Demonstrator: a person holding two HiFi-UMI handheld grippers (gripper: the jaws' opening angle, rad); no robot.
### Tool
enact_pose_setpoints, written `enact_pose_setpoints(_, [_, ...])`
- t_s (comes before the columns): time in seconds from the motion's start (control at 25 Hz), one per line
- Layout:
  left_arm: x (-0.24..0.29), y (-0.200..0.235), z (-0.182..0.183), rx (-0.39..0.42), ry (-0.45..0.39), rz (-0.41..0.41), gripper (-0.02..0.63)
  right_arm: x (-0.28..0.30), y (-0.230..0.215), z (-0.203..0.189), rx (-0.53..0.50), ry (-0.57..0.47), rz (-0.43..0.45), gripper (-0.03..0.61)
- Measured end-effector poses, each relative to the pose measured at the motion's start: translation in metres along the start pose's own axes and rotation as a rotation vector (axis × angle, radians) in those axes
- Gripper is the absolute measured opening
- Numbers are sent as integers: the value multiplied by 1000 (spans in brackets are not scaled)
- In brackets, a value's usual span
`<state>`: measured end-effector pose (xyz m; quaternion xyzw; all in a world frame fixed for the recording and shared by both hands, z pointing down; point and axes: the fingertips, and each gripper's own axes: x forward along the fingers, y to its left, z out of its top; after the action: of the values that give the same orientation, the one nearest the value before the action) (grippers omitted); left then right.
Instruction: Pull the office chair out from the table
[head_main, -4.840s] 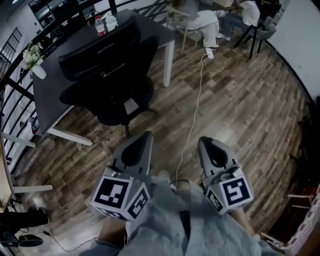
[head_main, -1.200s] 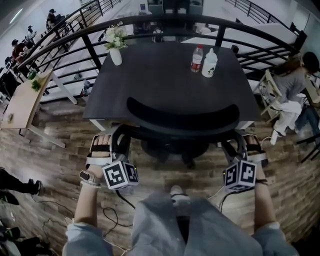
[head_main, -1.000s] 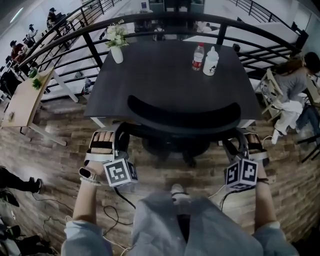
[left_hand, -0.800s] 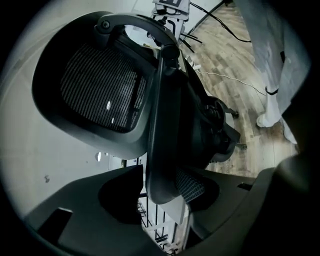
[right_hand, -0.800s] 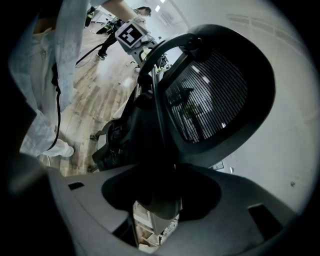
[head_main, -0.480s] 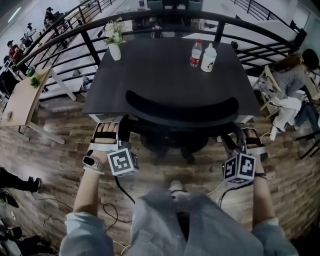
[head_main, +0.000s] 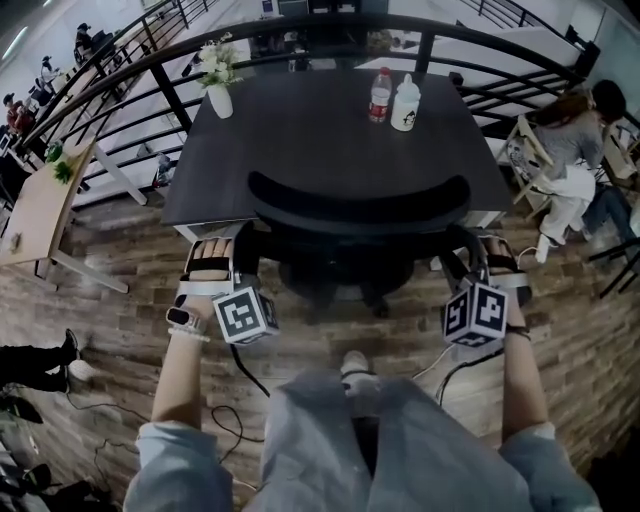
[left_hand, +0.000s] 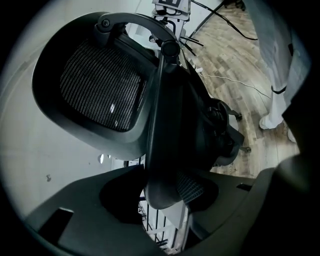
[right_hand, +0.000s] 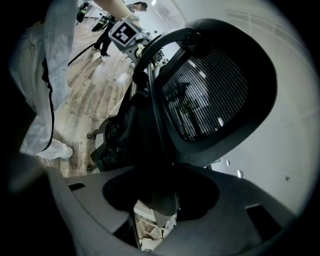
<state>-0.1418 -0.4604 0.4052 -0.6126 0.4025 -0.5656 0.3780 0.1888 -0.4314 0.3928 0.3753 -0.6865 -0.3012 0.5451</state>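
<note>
A black office chair (head_main: 358, 205) with a mesh back stands tucked against the front edge of the dark table (head_main: 300, 130). My left gripper (head_main: 240, 265) is at the chair's left side and my right gripper (head_main: 465, 262) at its right side. In the left gripper view the rim of the chair (left_hand: 100, 85) back runs down between the jaws of the left gripper (left_hand: 165, 192), which are shut on it. In the right gripper view the same chair (right_hand: 210, 95) rim fills the gap of the right gripper (right_hand: 157, 197); its jaws have just been closing on it.
Two bottles (head_main: 391, 98) and a vase of flowers (head_main: 219, 85) stand on the table's far side. A black railing (head_main: 130, 75) curves behind it. A seated person (head_main: 570, 160) is at the right, a wooden desk (head_main: 35, 205) at the left. Cables (head_main: 235, 390) trail on the floor.
Both grippers have edged slightly forward along the chair's sides. The chair still stands against the table. The whole scene has shifted a little up in the head view.
</note>
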Motion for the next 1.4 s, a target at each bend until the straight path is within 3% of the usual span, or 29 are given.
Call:
enact_pose_setpoints(0.48, [-47,-22,6,-6,-83,-4,209,-45,32,-4,28,56,9,183])
enact_pose_setpoints(1.2, [-152,-60,11,-16,-195,-12,210,-148,94,-2,117,144,-58,193])
enact_pose_setpoints(1.4, [-188,-72,14,-76,-182,-25,216,-187,115,-1,134,121,-57,195])
